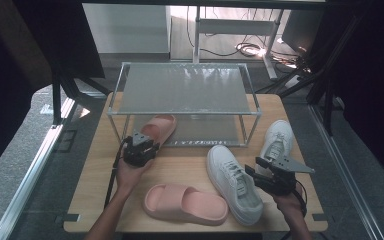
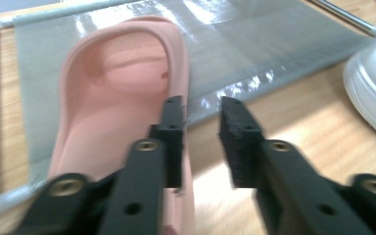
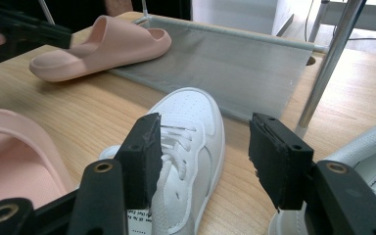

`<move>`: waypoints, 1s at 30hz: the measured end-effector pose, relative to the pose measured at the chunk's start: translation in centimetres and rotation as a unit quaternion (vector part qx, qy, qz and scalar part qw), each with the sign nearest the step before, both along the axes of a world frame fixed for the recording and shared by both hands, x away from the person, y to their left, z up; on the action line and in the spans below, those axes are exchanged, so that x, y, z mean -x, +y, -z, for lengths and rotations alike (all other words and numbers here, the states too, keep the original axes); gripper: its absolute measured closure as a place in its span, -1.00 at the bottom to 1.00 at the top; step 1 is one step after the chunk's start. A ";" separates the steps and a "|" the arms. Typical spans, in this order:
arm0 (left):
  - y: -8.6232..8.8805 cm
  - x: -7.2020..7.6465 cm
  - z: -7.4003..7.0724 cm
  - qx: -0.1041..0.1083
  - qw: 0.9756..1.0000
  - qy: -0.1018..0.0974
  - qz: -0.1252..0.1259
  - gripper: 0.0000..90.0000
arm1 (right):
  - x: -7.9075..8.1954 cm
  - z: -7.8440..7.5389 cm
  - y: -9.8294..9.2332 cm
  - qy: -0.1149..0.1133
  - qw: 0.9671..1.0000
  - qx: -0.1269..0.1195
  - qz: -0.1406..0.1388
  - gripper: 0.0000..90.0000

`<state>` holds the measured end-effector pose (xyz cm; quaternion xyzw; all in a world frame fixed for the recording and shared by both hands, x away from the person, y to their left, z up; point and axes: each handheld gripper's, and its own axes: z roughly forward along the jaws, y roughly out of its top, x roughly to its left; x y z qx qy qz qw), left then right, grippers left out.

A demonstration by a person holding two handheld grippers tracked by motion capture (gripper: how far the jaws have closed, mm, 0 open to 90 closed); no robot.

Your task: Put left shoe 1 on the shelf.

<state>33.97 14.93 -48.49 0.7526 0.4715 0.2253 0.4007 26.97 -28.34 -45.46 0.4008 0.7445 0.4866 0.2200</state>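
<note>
Left claw (image 2: 200, 142) part open, gripping nothing, just beside soft pink foam slide (image 2: 122, 112) half on grey lower shelf (image 2: 274, 44). Right claw (image 3: 203, 161) wide open over white lace-up sneaker (image 3: 186, 147) on wooden bench (image 3: 78, 112). Risk: nudging slide off shelf edge.

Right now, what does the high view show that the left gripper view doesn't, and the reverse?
High view: the whole two-tier rack, the second pink slide near the table's front edge, both white sneakers, and the right claw. Left gripper view: the left claw close up, its jaws apart beside the slide's edge, not pressing on it. Both: the pink slide lying partly on the rack's lower shelf, and the wooden table.
</note>
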 end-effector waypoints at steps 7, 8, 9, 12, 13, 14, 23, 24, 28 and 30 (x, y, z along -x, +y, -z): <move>2.0 2.6 0.3 0.000 1.000 0.010 0.008 0.95 | 0.0 0.0 0.0 -0.002 1.000 0.000 0.001 0.02; 2.3 2.9 0.5 0.000 1.000 0.011 0.008 0.97 | 0.0 -0.1 0.0 -0.002 1.000 0.000 0.001 0.02; 2.5 3.1 0.6 -0.002 1.000 0.014 0.006 0.98 | 0.0 -0.1 0.0 -0.002 1.000 0.000 0.001 0.02; 3.2 3.7 1.2 -0.002 1.000 0.022 0.003 1.00 | 0.0 -0.1 0.0 -0.002 1.000 0.000 0.001 0.02; 3.4 3.8 1.3 -0.002 1.000 0.024 0.002 1.00 | 0.1 -0.1 0.0 -0.002 1.000 -0.001 0.001 0.02; 3.6 4.0 1.5 -0.002 1.000 0.025 0.001 1.00 | 0.0 -0.1 0.0 -0.003 1.000 0.000 0.001 0.02; 5.2 5.0 2.2 -0.006 0.999 0.034 -0.014 1.00 | 0.0 -0.1 0.0 -0.002 1.000 0.000 0.001 0.02; 5.4 5.0 2.3 -0.007 0.999 0.037 -0.015 1.00 | 0.0 -0.1 0.0 -0.002 1.000 0.000 0.001 0.02; 5.7 5.1 2.7 -0.008 0.999 0.041 -0.019 1.00 | 0.0 -0.1 0.0 -0.002 1.000 0.000 0.001 0.02; 5.8 5.1 2.9 -0.010 0.999 0.044 -0.019 1.00 | 0.0 -0.1 0.0 -0.001 1.000 0.000 0.001 0.02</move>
